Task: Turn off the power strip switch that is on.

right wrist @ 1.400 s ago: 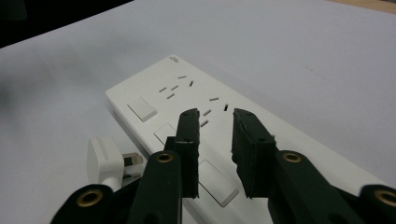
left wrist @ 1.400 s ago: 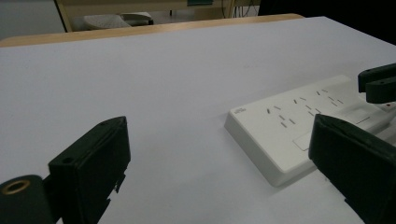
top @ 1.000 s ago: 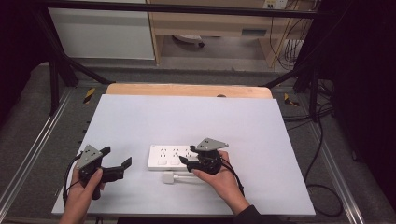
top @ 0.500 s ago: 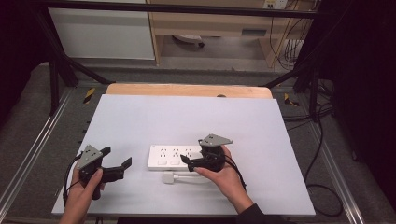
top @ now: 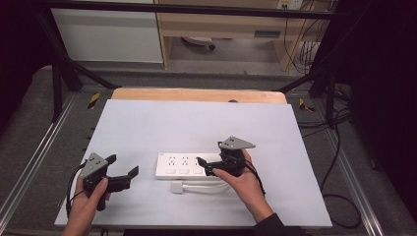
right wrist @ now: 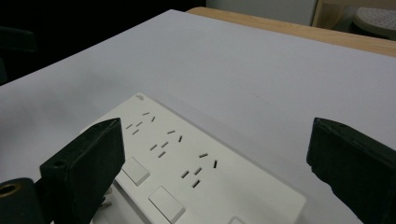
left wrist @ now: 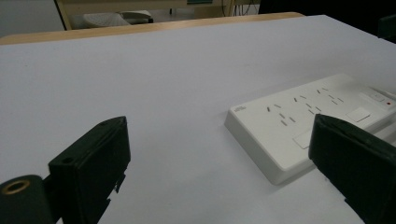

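A white power strip (top: pixel 183 166) is seen lying flat on the pale surface (top: pixel 196 123), near the middle of the near half. Its long axis is laid across the high view, from left to right, and the sockets are turned upward. A white cable (top: pixel 196 187) is laid just beside its near edge, parallel to it, with a small white block at its left end. The right gripper (top: pixel 209 166) is held over the right end of the strip by the right hand (top: pixel 243 179) and is pointed along the strip toward the left; its fingers have just been opening and are now spread wide, with nothing pressed between them. The left gripper (top: pixel 123 167) is held by the left hand (top: pixel 88 201) near the left edge of the surface, well apart from the strip, and is pointed toward the strip's left end; its fingers are also spread wide and nothing is held. In the left gripper view the left end of the strip (left wrist: pixel 303 126) is shown between the two fingers (left wrist: pixel 93 168), with a small mark at its corner and a red dot far along it. In the right gripper view three groups of socket slots (right wrist: pixel 173 144) and square buttons (right wrist: pixel 164 203) under them are shown clearly, details which are too small in the high view. The cable and both hands are given by the high view.
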Available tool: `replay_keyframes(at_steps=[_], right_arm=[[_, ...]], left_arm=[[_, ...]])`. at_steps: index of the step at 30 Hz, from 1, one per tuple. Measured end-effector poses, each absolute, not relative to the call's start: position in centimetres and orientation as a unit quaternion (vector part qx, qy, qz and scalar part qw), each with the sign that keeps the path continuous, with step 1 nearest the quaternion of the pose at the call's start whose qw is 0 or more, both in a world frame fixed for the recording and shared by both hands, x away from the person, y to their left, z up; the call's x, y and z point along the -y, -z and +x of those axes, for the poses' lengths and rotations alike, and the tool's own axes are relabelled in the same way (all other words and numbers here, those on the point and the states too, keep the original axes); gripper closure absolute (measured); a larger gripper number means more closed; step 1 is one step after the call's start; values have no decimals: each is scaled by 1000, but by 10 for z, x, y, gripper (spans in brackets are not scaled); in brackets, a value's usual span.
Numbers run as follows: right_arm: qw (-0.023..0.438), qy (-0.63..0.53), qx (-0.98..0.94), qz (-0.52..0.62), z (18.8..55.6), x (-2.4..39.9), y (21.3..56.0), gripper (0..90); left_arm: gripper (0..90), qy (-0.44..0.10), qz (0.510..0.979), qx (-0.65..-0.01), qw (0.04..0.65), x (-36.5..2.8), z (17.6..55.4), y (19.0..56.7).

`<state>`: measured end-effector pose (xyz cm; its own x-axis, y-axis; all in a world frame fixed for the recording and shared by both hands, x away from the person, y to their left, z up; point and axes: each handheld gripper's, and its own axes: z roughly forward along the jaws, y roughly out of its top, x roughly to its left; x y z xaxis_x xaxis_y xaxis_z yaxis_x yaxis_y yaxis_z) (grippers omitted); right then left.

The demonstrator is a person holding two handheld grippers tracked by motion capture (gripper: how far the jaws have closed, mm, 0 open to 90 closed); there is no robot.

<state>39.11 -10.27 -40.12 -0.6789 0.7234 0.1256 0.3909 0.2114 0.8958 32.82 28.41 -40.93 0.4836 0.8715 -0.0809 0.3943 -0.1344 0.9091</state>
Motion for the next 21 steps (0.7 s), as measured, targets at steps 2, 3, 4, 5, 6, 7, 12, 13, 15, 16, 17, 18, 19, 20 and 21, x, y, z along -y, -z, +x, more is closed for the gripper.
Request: replay_keyframes(at_steps=[2, 3, 4, 5, 6, 7, 12, 13, 15, 16, 17, 18, 19, 20, 21], right_arm=[[165, -512, -758, 369, 392, 107, 399, 47], [168, -513, -756, 370, 392, 110, 398, 48], [171, -514, -754, 371, 392, 113, 396, 47], [174, -516, -752, 373, 392, 116, 395, 47], [176, -517, -750, 374, 392, 119, 393, 48], [178, -517, -749, 373, 393, 121, 392, 51], [189, -518, -745, 375, 392, 135, 385, 53], [192, -518, -744, 377, 392, 137, 384, 53], [197, -517, -741, 379, 392, 143, 382, 52], [198, -517, -741, 380, 391, 145, 381, 51], [201, -517, -740, 381, 391, 147, 380, 50], [204, -517, -738, 383, 391, 150, 379, 49], [205, -517, -737, 384, 391, 152, 378, 48], [207, -517, -736, 384, 391, 155, 377, 47], [208, -517, -735, 386, 390, 157, 377, 47]], left_arm=[[54, -246, 712, -444, 485, -284, 328, 409], [54, -246, 712, -444, 485, -284, 328, 409], [54, -246, 712, -444, 485, -284, 328, 409], [54, -245, 712, -444, 485, -284, 328, 409], [54, -246, 712, -444, 485, -284, 328, 409], [54, -245, 712, -444, 485, -284, 328, 409], [54, -244, 712, -445, 486, -284, 328, 409], [54, -244, 712, -445, 485, -284, 328, 409], [54, -245, 712, -445, 486, -284, 327, 409], [54, -245, 712, -445, 486, -284, 327, 409], [54, -244, 711, -445, 486, -284, 327, 409], [54, -244, 711, -445, 486, -284, 327, 409], [54, -244, 711, -446, 486, -284, 327, 409], [54, -244, 711, -446, 486, -284, 327, 409], [54, -245, 711, -446, 486, -285, 327, 409]])
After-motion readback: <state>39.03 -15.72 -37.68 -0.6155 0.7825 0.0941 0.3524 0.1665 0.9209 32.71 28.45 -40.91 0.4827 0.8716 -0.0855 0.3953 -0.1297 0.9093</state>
